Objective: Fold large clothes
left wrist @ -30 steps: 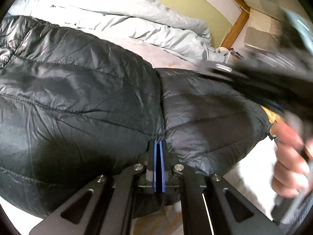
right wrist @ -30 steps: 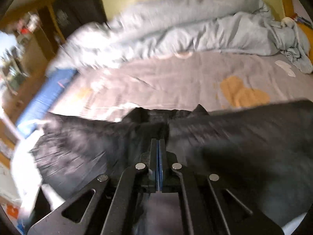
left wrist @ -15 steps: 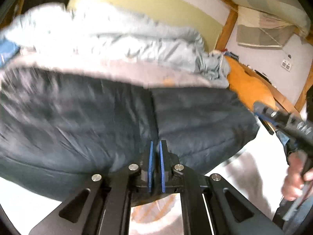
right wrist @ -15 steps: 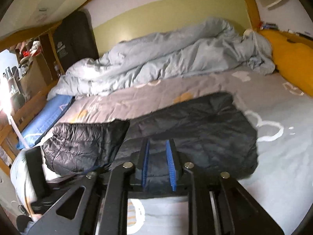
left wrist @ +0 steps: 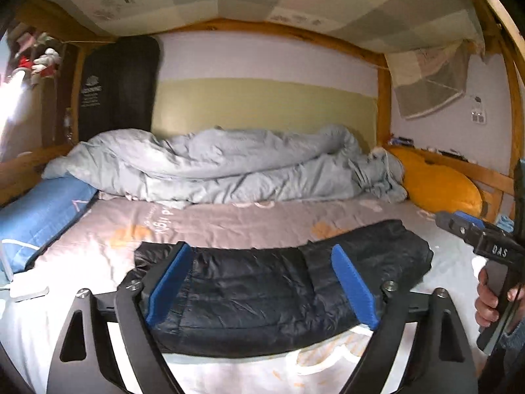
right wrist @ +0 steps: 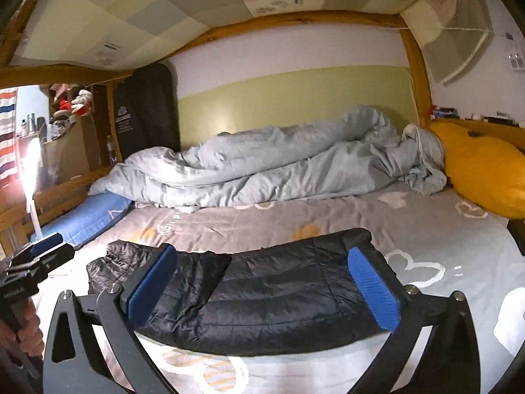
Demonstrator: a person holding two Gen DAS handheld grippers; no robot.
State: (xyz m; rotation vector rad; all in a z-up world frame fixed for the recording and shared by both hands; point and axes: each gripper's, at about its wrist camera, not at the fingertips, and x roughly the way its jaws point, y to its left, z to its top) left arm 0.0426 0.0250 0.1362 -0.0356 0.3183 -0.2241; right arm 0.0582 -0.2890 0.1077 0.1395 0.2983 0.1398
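A black quilted puffer jacket [left wrist: 262, 292] lies folded into a long flat bundle across the front of the bed; it also shows in the right wrist view [right wrist: 262, 292]. My left gripper [left wrist: 259, 285] is open wide and empty, held back above the jacket. My right gripper [right wrist: 262, 285] is open wide and empty too, above the jacket. The right gripper also shows at the right edge of the left wrist view [left wrist: 482, 236], and the left gripper at the left edge of the right wrist view [right wrist: 36, 259]. Neither touches the jacket.
The bed sheet [right wrist: 443, 239] is grey with cloud prints. A rumpled light grey duvet [left wrist: 229, 170] lies along the back wall. A yellow pillow [left wrist: 439, 187] is at the right, a blue pillow [left wrist: 39, 210] at the left. Wooden bunk posts [left wrist: 384, 105] frame the bed.
Both grippers were shut on the jacket a second ago. They have opened, let it go and pulled back and up; the jacket now lies folded on the bed.
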